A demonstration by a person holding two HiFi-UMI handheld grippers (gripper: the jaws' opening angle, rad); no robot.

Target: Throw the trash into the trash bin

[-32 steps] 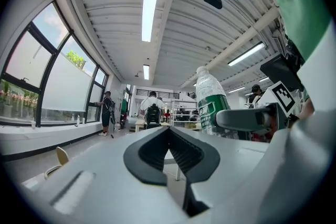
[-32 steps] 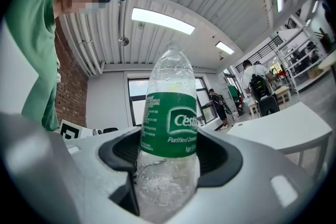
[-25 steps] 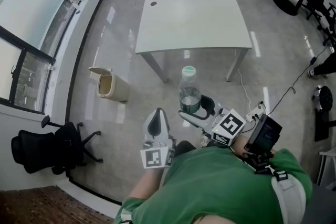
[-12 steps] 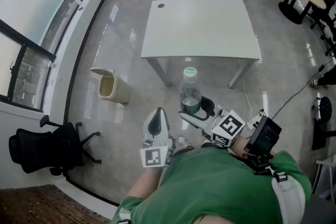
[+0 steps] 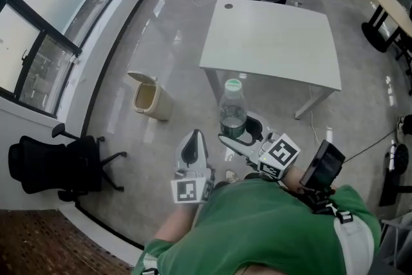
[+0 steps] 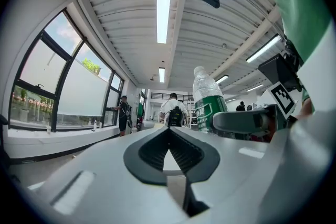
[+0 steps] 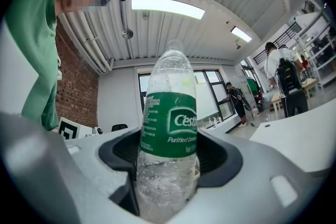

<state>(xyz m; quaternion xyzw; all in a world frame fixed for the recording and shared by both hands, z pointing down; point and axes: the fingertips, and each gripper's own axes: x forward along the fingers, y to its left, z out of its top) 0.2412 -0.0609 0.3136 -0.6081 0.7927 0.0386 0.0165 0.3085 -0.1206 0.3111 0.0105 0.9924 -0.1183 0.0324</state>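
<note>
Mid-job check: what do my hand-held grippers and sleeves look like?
The left hand-held gripper and right hand-held gripper are light grey shells with black jaw pads; each carries a white cube with black square markers. Sleeves are green.

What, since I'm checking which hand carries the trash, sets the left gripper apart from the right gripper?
The left gripper has its jaws together with nothing between them; the right gripper is clamped on an upright plastic water bottle. In the head view the left gripper points straight ahead, while the right gripper angles in toward it. Both are the same grey two-jaw build, and neither is over the trash bin.
</note>
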